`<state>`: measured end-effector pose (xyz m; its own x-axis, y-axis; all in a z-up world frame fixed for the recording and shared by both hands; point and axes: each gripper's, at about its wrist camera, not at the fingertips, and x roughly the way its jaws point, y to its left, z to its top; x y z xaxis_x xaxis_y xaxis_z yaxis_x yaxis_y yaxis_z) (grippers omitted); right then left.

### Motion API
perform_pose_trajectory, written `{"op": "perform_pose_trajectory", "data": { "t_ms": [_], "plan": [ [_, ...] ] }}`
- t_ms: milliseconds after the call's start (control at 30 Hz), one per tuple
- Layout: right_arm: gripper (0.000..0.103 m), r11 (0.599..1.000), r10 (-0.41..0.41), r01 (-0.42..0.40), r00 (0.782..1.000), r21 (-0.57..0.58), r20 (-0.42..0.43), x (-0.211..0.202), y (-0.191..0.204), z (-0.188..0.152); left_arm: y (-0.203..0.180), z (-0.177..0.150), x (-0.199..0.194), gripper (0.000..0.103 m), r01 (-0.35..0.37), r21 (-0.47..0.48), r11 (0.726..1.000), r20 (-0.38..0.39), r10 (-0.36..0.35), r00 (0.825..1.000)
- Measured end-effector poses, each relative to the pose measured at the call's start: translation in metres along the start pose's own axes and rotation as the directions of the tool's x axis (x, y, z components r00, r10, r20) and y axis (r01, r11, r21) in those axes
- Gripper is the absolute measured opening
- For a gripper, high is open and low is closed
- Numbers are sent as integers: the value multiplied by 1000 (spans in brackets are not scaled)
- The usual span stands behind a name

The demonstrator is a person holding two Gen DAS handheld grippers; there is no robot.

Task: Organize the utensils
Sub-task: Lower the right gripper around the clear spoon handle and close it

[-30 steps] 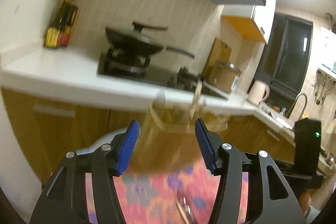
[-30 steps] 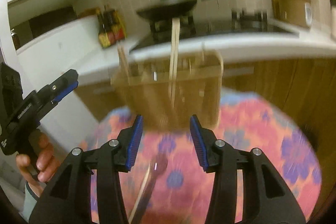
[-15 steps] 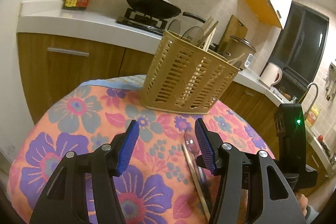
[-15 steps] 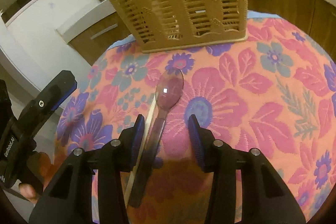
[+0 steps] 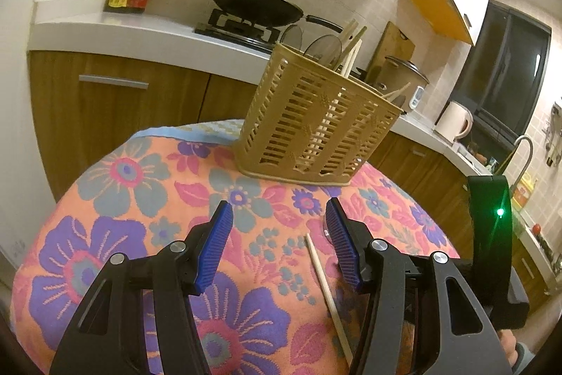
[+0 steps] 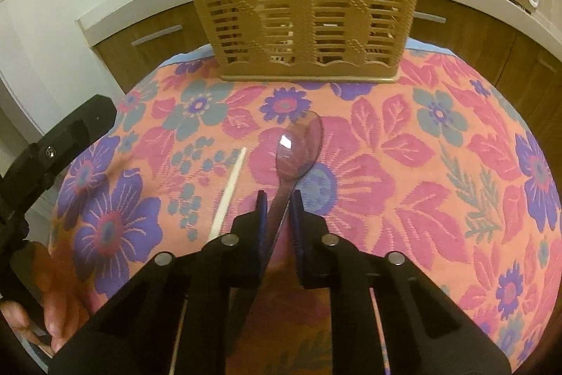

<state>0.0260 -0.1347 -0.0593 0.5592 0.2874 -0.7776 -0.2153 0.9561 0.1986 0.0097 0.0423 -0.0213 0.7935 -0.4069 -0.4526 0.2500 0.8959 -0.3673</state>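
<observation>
1. Right gripper: jaws have just been closing and now clench the handle of the spoon, just below the bowl. The spoon lies flat on the floral cloth, bowl toward the basket.

2. Left gripper: released, jaws apart, nothing between the pads. It hangs low over the cloth, with the basket well ahead.

3. Chopstick: 1 pale stick, lying loose on the cloth just left of the spoon, roughly parallel to it. Not held.

4. Basket: tan slatted holder, upright at the far edge of the cloth. In the left wrist view, chopsticks and 2 spoon bowls stand out of its top. Which compartment each sits in cannot be told.

5. Progress, as a judgement: 2 items remain outside the basket; the spoon's pickup is under way.

6. Risks:
- The handle is thin and smooth and looks clear plastic; gripped near the bowl, it may swivel between the pads on lifting.
- The long handle tail runs back under the gripper and may drag the cloth.
- The pads sit close to the chopstick; a sideways shift could nudge it away.
- The basket looks light; a spoon pushed against its rim could tip or slide it.
</observation>
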Motion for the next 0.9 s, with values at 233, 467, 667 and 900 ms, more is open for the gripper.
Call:
{"op": "perform_pose_trajectory", "data": {
  "t_ms": [233,467,667,900],
  "plan": [
    [3,999,22,-21,1000,29,-14,-13,-18,0,0,0,6,53,1,0,1000,-31,-1,1000],
    [3,999,26,-25,1000,31,-14,-26,-34,-5,0,-1,7,53,-1,-7,1000,-41,1,999],
    [4,999,27,-26,999,40,-17,-32,-48,-13,0,-2,9,53,2,-8,1000,-55,-2,998],
    [4,991,116,-114,993,77,-19,-37,-60,-16,-1,-2,10,53,-1,-9,1000,-59,1,998]
  ]
}}
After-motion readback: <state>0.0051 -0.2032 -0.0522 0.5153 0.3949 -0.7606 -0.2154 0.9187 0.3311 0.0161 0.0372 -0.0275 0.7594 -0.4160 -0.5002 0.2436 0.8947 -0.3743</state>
